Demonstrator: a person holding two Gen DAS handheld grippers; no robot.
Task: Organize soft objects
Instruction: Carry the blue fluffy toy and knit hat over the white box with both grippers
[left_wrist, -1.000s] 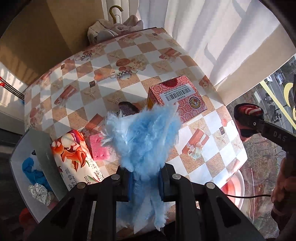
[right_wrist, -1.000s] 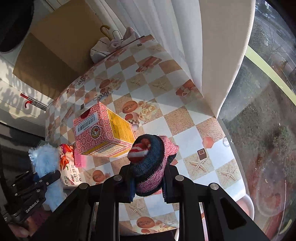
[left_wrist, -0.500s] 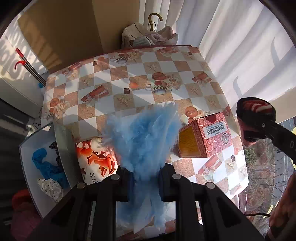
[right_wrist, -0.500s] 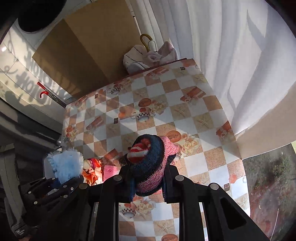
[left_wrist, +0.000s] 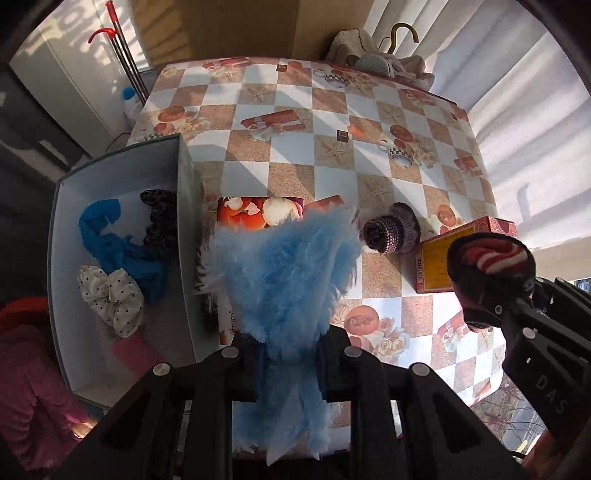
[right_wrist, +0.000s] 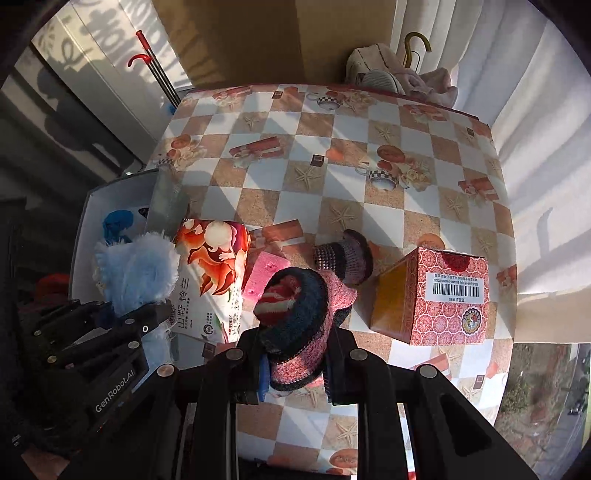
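- Blue fluff (left_wrist: 284, 273) is sitting pinched in the left claw (left_wrist: 290, 363), pads pressing its lower end, tuft fanning out above the counter (left_wrist: 295, 147).
- Knit hat (right_wrist: 295, 317) is sitting pinched in the right claw (right_wrist: 295, 369); pads are squeezing its pink brim, striped top facing the camera.
- Neither grip is changing; both claws are holding at the same narrow gap as a second ago.
- Both views are swinging: a second ago the left camera was looking mostly at the red box (right_wrist: 432, 299), now the white bin (left_wrist: 184, 221) is filling its left side, right beside the fluff.
- Right claw is trailing the same way; the box is now sliding to its right, and the tissue pack (right_wrist: 210, 273) and pink sponge (right_wrist: 264, 277) are coming under it.
- Bin is already holding a blue cloth (left_wrist: 110, 243), a dotted scrunchie (left_wrist: 114, 295) and a dark lacy piece (left_wrist: 162, 221).
- Second knit hat (left_wrist: 391, 232) is still lying loose on the counter, between pack and box.
- Read: both claws are carrying toward the bin; fluff looks nearly over the wall, release likely next, hat after it.
- Risk: fluff is clinging to the pads, may not drop clean.
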